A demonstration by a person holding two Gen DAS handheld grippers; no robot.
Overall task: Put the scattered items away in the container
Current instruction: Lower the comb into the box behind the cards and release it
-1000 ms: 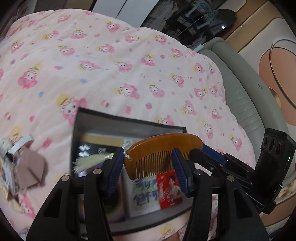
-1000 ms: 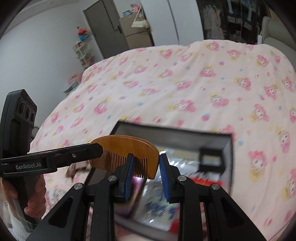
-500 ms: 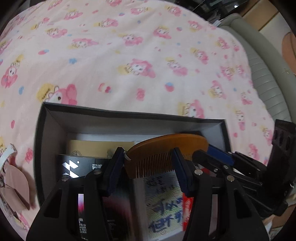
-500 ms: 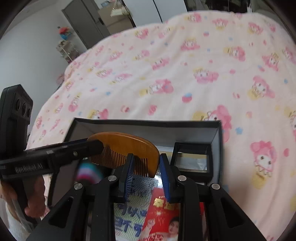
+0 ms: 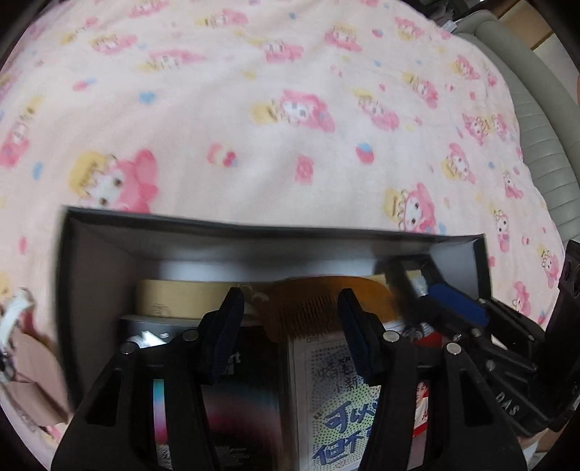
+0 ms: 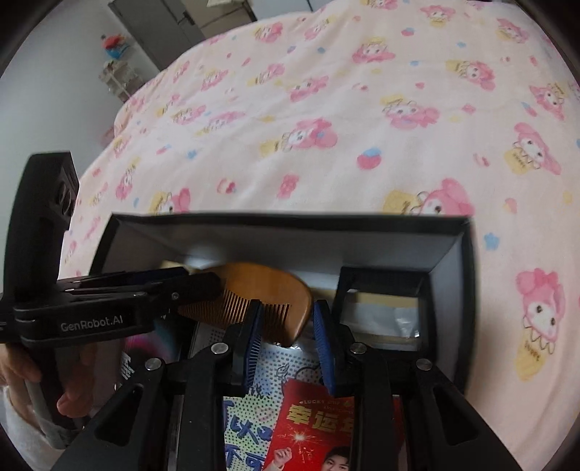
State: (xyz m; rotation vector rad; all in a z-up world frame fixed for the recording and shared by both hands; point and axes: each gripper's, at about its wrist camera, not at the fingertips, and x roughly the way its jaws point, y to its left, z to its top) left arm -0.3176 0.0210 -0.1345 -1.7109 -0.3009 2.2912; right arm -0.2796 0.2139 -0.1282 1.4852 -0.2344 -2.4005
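Note:
A brown wooden comb (image 6: 268,293) hangs over the open dark box (image 6: 290,221), which lies on the pink cartoon-print bed cover. In the right wrist view my right gripper (image 6: 286,335) has its jaws open around the comb's right end, with a gap on the right side. My left gripper (image 5: 290,328) is open, its fingers on either side of the comb (image 5: 326,300) without touching it. The left gripper's fingers (image 6: 188,284) reach in at the comb's left end. The box (image 5: 275,232) holds booklets, a red card (image 6: 319,427) and a small black case (image 6: 380,308).
A beige fabric item with a white strap (image 5: 21,355) lies on the cover left of the box. A grey padded bed edge (image 5: 536,119) runs along the right. A dark wardrobe (image 6: 156,25) and shelves stand beyond the bed.
Both grippers and the comb have come down from above the box to inside its rim. The right gripper's jaws have opened wider, off the comb.

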